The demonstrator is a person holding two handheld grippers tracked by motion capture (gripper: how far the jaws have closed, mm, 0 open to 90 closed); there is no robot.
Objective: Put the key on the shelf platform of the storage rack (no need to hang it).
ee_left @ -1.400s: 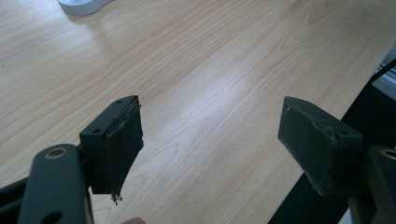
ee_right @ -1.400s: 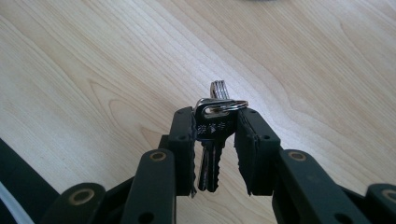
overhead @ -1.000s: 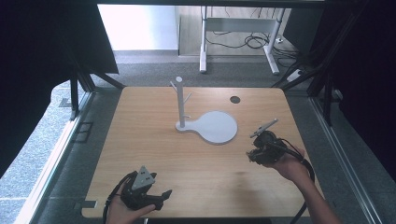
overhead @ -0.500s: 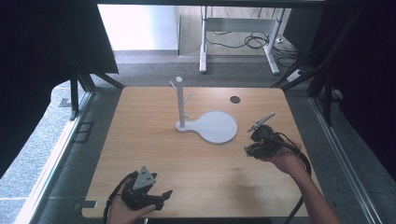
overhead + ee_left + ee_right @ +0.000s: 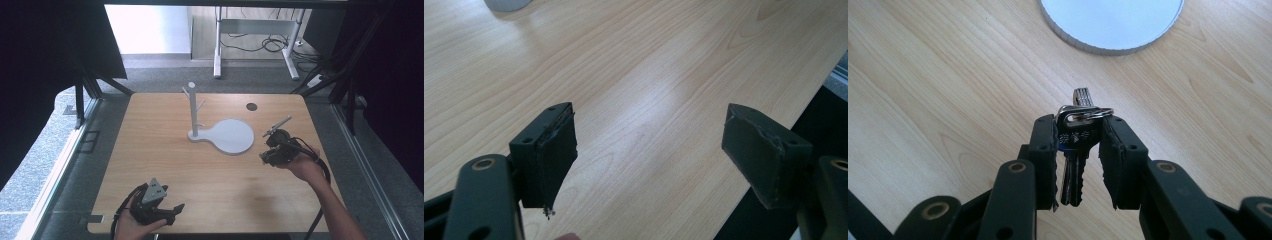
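1. Wooden surface (image 5: 215,170) carries a white peg stand (image 5: 192,112), centre far.
2. Right hand-held gripper (image 5: 1078,137) pinches a bunch of keys (image 5: 1075,135) near the stand's round base (image 5: 1110,22), ring outward, seemingly for hanging.
3. Left hand-held gripper (image 5: 649,150) rests near-left, jaws spread, empty.

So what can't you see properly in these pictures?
- Keys: right gripper view, their lower ends are hidden between the right gripper's jaws; how many keys there are is unclear.
- Keys in the high view: too small to make out.
- White stand: right gripper view cuts off its round base at the top edge.
- Left gripper: open, its body cut off by the bottom edge.
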